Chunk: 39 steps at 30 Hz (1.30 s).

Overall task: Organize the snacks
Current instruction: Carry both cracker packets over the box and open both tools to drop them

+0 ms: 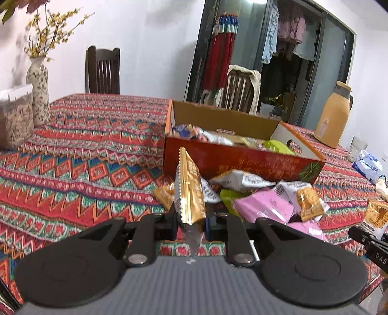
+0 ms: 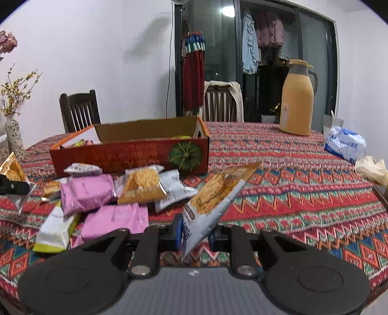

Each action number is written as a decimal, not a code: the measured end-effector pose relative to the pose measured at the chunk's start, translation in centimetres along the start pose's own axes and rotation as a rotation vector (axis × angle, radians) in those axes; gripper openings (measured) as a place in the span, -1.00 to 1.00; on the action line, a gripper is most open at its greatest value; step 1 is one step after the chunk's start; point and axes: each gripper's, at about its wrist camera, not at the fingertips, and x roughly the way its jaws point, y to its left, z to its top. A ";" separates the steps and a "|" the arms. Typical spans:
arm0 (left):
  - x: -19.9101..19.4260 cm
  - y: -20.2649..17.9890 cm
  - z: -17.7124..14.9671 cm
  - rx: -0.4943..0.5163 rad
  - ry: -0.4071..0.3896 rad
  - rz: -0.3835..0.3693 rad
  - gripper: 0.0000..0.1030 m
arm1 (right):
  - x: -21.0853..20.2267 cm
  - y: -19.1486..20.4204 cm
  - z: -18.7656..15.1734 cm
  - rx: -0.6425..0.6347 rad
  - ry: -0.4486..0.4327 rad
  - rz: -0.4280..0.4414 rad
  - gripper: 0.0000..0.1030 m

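left hand-held gripper (image 1: 191, 221) pinching gold packet (image 1: 190, 191) | right hand-held gripper (image 2: 195, 233) pinching biscuit packet (image 2: 213, 196) | lift both clear of the pile — lower gently into box (image 2: 131, 155)

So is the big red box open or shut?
Open. The red box has no lid on top, and snack packets show inside it.

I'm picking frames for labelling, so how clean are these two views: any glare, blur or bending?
Left wrist view: the ceiling light blows out at the top edge, the table's edge bows, and the packet is slightly soft. Right wrist view: lamp glare on the glass door, dark corners.
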 end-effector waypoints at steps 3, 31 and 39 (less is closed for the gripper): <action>-0.3 -0.7 1.0 0.015 -0.026 -0.004 -0.62 | 0.1 0.2 1.0 -0.004 -0.033 0.011 -0.62; 8.1 -6.7 13.7 0.082 -0.143 0.016 -0.62 | 10.5 4.3 15.3 -0.072 -0.186 0.112 -0.62; 14.2 -5.1 13.8 0.034 -0.072 0.052 -0.62 | 17.3 5.3 16.3 -0.073 -0.145 0.120 -0.62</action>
